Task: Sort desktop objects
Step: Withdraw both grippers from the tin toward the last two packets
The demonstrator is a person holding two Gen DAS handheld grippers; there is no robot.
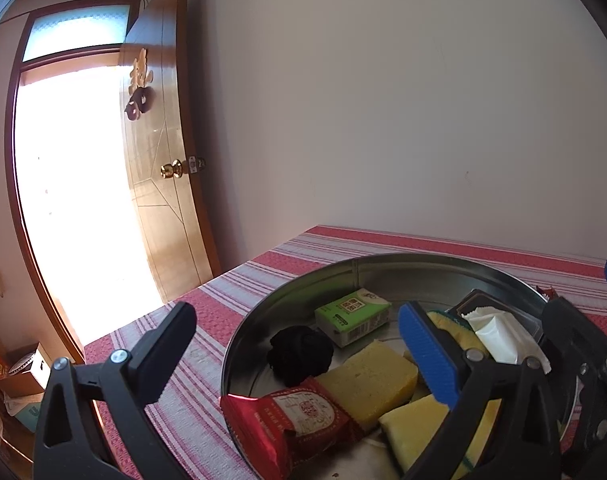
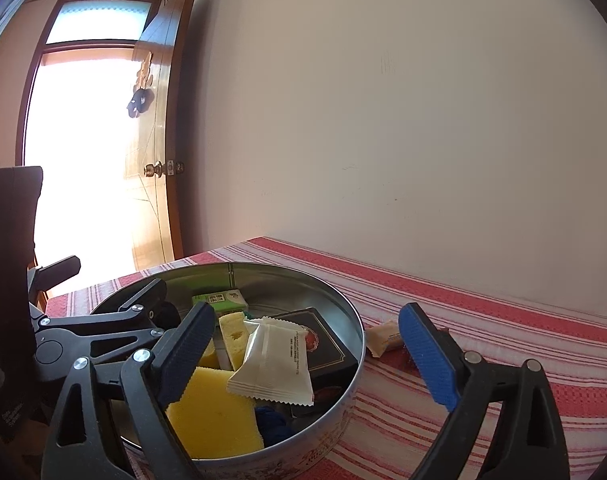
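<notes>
Right claw [image 2: 303,360] gapes wide, empty, over the white sachet [image 2: 273,364] at lower centre. Light, crinkly, slippery: pinch its flat sides. Left claw [image 1: 299,354] is open too.

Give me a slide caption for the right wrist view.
Open right gripper over a round tin holding a white packet, sponges and a black box; one wrapped snack lies outside.

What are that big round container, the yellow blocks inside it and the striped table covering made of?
The round silver container looks like thin metal: shiny, reflective wall with a vertical seam. The yellow blocks seem to be foam sponge, matte, one with visible pores. The red-and-white striped covering looks like woven fabric, judging by its textured weave, though coated cloth cannot be ruled out.
</notes>
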